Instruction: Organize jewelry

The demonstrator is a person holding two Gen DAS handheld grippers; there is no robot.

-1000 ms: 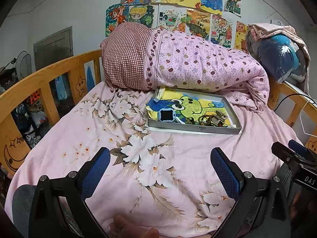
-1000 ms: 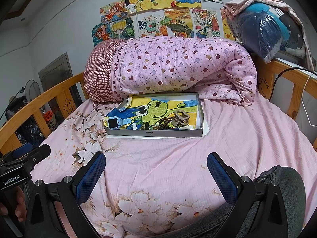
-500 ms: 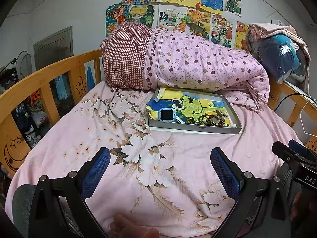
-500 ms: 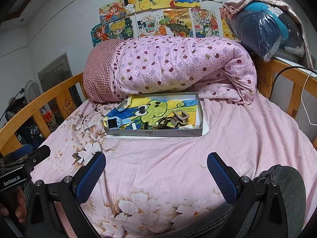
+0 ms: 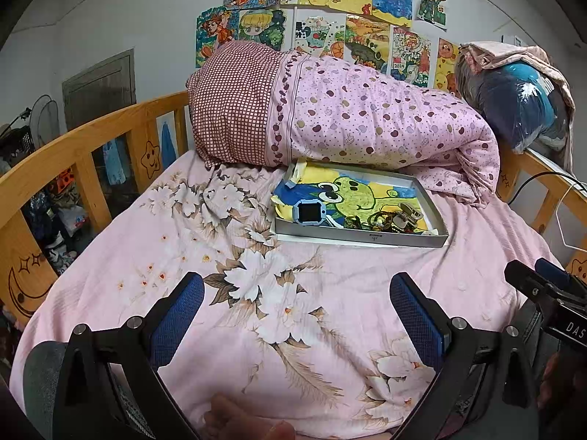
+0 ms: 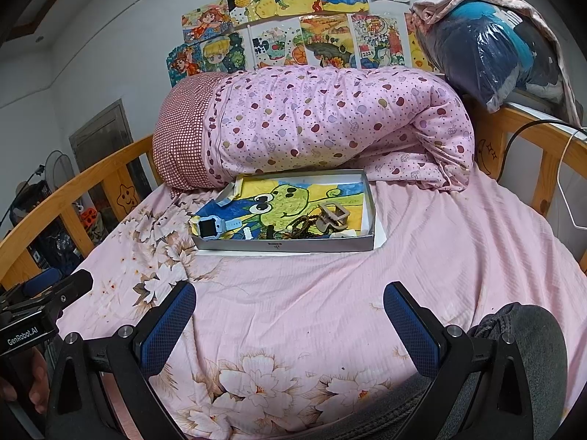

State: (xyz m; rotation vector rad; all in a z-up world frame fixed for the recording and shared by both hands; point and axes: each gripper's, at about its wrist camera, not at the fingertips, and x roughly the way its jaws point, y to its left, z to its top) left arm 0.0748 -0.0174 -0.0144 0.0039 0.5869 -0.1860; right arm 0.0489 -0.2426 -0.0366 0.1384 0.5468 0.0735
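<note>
Left wrist view: your left gripper is spread wide, holding nothing, low over the floral sheet.
Tray: well ahead, against the rolled quilt; blue watch clear, the jewelry beside it a dark tangle.
Right wrist view: your right gripper also gapes empty; tray ahead, pieces indistinct; left gripper's body cut off at the edge.

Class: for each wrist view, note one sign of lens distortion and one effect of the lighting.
Left wrist view: the wooden bed rail bows, corners vignette black; soft, even light. Right wrist view: same curved edges; glare on the plastic-wrapped bundle; the tray stays sharp.
</note>
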